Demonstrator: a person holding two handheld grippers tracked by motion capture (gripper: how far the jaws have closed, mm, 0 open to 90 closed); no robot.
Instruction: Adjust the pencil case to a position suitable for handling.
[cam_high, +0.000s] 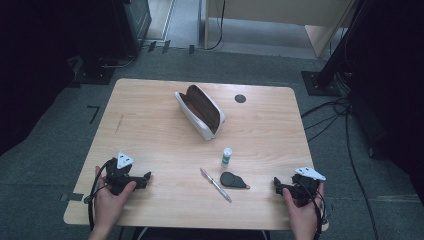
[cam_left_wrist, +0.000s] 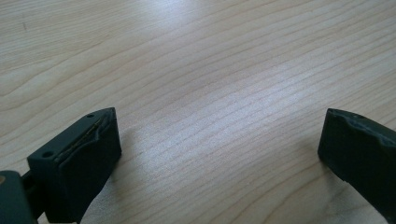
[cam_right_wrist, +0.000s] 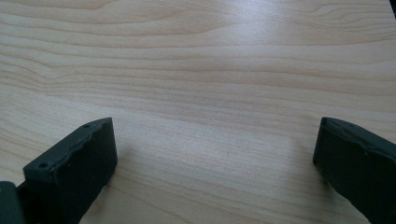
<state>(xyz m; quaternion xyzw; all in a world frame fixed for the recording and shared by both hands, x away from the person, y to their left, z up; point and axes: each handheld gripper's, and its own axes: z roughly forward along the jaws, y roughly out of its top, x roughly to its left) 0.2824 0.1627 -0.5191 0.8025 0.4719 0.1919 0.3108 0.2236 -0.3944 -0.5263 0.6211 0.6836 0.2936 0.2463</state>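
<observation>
On the wooden table lies an open white pouch with a dark brown lining, near the middle. In front of it stand a small white bottle with a green label, a flat black teardrop-shaped item and a pen. My left gripper rests near the front left edge, held by a hand, jaws wide apart. My right gripper rests near the front right edge, also open. In each gripper view the black jaws stand far apart over bare wood with nothing between them.
A small black disc sits in the tabletop at the back right. Cables run over the grey floor to the right, and dark stands flank the table at the back.
</observation>
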